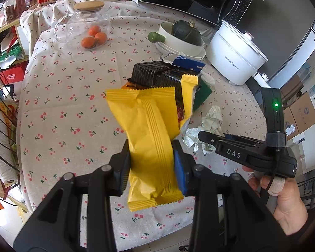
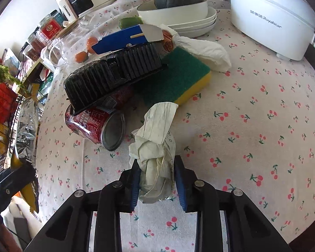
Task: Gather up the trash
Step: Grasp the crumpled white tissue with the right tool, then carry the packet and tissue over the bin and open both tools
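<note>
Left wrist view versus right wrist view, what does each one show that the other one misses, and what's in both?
Only the left wrist view shows the yellow wrapper face-on, clamped in the left gripper, and the hand holding the right gripper. Only the right wrist view shows the red can on its side and the right gripper pinching the crumpled tissue. Both show the black plastic tray, green sponge and white cooker.

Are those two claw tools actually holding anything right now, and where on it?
The left gripper pinches the yellow wrapper near its lower end. The right gripper squeezes the crumpled paper at its near end.
</note>
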`<state>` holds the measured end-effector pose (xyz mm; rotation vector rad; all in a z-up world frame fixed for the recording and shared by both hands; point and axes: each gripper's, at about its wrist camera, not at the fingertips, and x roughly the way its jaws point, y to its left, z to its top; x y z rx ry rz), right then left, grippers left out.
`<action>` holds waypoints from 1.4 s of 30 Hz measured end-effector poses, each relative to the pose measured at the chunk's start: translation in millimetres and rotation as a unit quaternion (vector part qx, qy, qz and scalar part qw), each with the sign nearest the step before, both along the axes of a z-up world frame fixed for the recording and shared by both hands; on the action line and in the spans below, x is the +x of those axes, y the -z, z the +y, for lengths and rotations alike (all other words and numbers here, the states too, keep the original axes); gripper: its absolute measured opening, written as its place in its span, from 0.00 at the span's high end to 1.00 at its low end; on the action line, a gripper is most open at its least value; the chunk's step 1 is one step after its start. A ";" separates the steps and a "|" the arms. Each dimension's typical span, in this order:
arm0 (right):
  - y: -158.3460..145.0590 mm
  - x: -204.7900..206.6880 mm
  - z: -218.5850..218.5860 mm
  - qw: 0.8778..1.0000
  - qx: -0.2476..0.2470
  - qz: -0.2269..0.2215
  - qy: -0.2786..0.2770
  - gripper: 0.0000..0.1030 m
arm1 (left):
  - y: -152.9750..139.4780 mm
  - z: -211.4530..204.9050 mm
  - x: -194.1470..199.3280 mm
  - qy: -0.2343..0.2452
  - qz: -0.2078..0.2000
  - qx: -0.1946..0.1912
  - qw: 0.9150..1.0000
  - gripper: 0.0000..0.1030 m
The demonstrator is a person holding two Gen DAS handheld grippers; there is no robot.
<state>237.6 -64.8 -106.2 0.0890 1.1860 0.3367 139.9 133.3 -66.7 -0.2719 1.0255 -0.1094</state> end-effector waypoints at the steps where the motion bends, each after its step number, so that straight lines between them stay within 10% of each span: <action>1: -4.5 -3.9 -7.5 1.000 -0.001 -0.001 0.003 0.71 | -0.2 -1.5 -0.4 0.002 0.000 -0.001 1.000 0.62; 25: -58.5 -118.0 -219.4 0.991 -0.014 -0.027 0.130 0.70 | 4.9 -130.6 -19.1 0.104 -0.005 -0.021 0.994 0.62; 42: -43.0 -174.8 -330.6 0.977 -0.048 -0.010 0.207 0.69 | 28.2 -293.1 -19.4 0.253 0.005 -0.012 0.967 0.62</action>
